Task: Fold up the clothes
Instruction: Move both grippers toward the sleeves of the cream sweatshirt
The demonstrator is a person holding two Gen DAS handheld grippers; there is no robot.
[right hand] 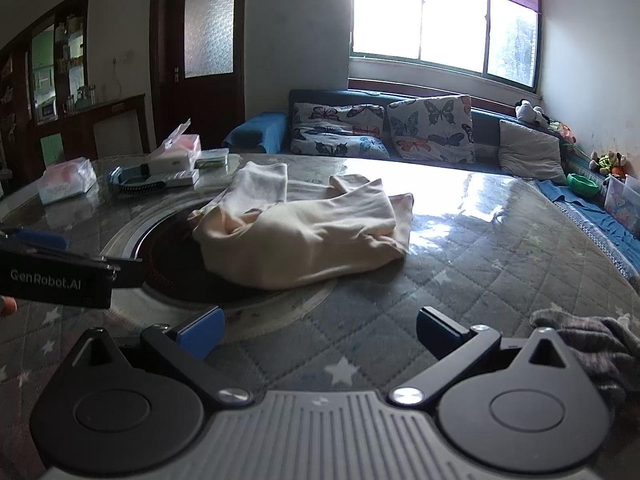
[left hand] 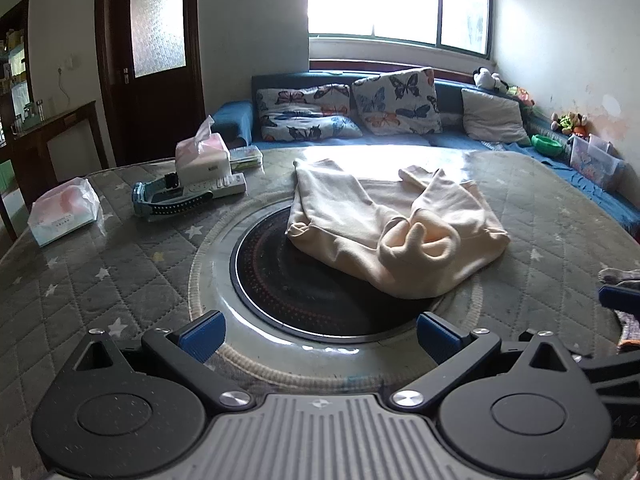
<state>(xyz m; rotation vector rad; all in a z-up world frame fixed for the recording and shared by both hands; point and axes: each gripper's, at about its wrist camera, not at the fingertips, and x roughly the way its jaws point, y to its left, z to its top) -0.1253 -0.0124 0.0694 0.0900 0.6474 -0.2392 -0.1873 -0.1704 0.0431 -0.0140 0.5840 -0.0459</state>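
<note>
A cream sweatshirt (left hand: 392, 228) lies folded with its sleeves laid over it, partly on the black round hotplate (left hand: 288, 280) in the middle of the quilted table (left hand: 100, 280). It also shows in the right wrist view (right hand: 296, 236). My left gripper (left hand: 320, 334) is open and empty, a short way in front of the garment. My right gripper (right hand: 320, 330) is open and empty, nearer the table's front right. A grey knitted garment (right hand: 592, 344) lies just right of the right gripper. The left gripper's body shows at the left edge of the right wrist view (right hand: 56, 276).
Two tissue packs (left hand: 64, 212) (left hand: 202, 156), a blue watch (left hand: 168, 196) and a white power strip (left hand: 230, 184) lie at the table's far left. A blue sofa with butterfly pillows (left hand: 396, 100) stands behind the table.
</note>
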